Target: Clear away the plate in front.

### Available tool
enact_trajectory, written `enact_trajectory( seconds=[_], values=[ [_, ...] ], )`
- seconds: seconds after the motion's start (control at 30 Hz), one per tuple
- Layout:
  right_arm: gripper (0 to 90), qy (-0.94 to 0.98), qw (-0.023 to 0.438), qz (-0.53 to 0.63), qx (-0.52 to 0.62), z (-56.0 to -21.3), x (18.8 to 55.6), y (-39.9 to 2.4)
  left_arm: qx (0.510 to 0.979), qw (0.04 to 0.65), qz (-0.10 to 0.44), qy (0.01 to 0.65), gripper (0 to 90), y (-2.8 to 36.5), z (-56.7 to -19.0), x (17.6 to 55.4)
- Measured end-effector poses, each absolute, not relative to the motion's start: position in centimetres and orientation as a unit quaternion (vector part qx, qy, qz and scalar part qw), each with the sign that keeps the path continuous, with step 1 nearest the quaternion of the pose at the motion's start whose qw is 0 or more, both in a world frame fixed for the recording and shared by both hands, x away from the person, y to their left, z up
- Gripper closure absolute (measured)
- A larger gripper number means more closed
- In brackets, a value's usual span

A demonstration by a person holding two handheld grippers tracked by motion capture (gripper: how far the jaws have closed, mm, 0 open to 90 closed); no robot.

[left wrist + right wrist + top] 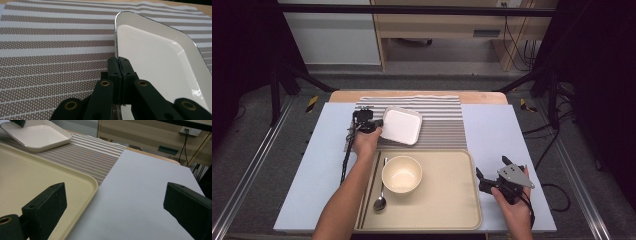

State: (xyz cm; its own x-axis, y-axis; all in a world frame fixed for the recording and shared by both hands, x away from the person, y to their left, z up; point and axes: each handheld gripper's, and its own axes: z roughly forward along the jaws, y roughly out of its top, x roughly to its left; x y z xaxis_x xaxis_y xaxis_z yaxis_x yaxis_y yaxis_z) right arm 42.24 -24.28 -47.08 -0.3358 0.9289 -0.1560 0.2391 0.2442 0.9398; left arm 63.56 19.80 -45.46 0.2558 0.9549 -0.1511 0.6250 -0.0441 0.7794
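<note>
High view: our left gripper (376,123) pinches the white dish (401,126) by its edge on the striped mat (439,120).

Left gripper view: jaws tight on the rim, prob. to lift it.

Right gripper view: right gripper (112,207) wide, empty, waiting over the worktop (140,195) by the tray (37,185).

Your left gripper (120,65) hides the near rim of the white dish (155,62), dish cut by right edge, your chopsticks (369,187) too thin to count, tray (37,185) cut at left edge
</note>
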Motion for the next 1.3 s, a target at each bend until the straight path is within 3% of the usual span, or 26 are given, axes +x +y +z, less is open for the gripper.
enact_trajectory(
  seconds=[1.3],
  values=[
    [5.2,0.686,0.386,0.443,0.428,-47.1,42.4,-23.8,0.671,0.456,0.207,0.546,89.1,19.8,-41.3,61.3]
  ],
)
